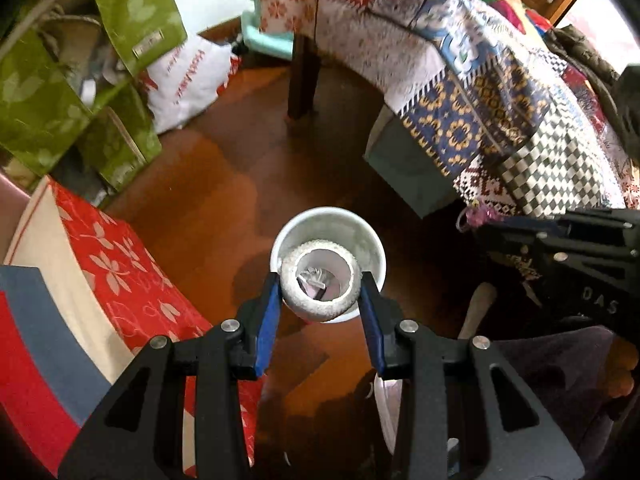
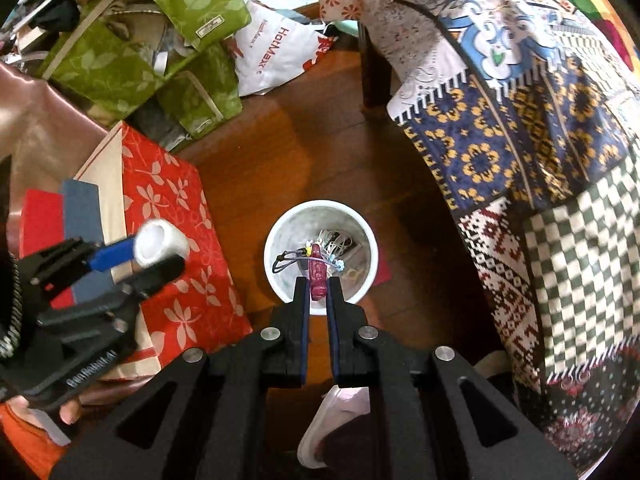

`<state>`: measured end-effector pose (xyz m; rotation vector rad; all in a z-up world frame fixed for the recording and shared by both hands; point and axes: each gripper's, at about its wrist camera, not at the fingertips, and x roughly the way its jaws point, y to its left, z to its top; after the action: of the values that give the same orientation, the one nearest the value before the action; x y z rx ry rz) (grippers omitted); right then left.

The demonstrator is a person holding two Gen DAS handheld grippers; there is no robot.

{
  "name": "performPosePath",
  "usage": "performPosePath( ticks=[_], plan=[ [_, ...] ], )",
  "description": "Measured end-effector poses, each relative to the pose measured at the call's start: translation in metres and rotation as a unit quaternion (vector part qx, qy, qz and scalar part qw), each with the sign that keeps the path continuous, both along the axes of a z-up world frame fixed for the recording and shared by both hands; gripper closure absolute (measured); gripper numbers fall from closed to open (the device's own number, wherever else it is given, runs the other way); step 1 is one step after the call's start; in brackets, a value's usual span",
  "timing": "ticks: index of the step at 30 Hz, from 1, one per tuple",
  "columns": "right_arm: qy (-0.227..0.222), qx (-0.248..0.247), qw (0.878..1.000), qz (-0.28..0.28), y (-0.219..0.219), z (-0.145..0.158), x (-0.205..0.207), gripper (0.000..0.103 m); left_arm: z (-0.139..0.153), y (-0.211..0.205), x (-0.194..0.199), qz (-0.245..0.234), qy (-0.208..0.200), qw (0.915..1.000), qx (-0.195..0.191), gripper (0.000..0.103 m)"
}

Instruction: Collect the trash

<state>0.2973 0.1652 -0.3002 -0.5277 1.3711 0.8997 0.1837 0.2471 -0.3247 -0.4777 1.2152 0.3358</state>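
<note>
A cluttered room seen from above my two claws: green leaf-print bags point(image 2: 132, 52) heaped at the upper left, a white plastic shopping bag point(image 2: 276, 52) behind them, and a red box with pale flowers point(image 2: 176, 216) on the left beside the wooden floor point(image 2: 304, 148). On the right a patchwork quilt point(image 2: 532, 132) hangs over a dark-legged piece of furniture and drapes nearly to the floor, with a grey-green box point(image 1: 404, 168) tucked under its edge. Between the red box and the quilt the floor lies bare, and there stands a white bin point(image 2: 276, 280), open at the top, already holding loose wires and scraps.

My left claw point(image 1: 320, 292) is part-way open and clenched on a white tape roll point(image 1: 320, 286), its blue pads pressing the roll's two sides; in the left wrist view the roll hangs directly above the bin's mouth, and the roll's hollow core faces the camera. From the right wrist view that same claw point(image 2: 158, 254) sits off to the left over the red box.

My right claw point(image 2: 318, 292) is squeezed nearly shut on a small dark-pink trinket point(image 2: 317, 276), a thin cord with beads trailing from it. The trinket sits over the near rim of the bin, the beads dangling inside the opening
</note>
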Motion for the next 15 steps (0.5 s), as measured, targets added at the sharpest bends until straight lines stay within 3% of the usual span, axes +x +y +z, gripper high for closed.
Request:
performPosePath(
  ticks=[8, 11, 12, 15],
  plan=[
    [0.032, 0.016, 0.999, 0.018, 0.014, -0.002, 0.014, 0.093, -0.009, 0.006, 0.019, -0.005, -0.003, 0.9995, -0.032, 0.062],
    [0.033, 0.018, 0.999, 0.025, 0.015, 0.001, 0.015, 0.067, -0.01, 0.01, 0.025, 0.002, 0.004, 0.9995, -0.032, 0.047],
    [0.024, 0.022, 0.999, 0.022, 0.014, 0.004, 0.015, 0.058, -0.01, 0.011, 0.026, 0.003, 0.004, 0.9995, -0.032, 0.047],
    [0.011, 0.027, 0.999, 0.02, 0.009, 0.012, 0.016, 0.055, -0.007, 0.014, 0.024, 0.008, 0.005, 0.9996, -0.027, 0.047]
  ],
)
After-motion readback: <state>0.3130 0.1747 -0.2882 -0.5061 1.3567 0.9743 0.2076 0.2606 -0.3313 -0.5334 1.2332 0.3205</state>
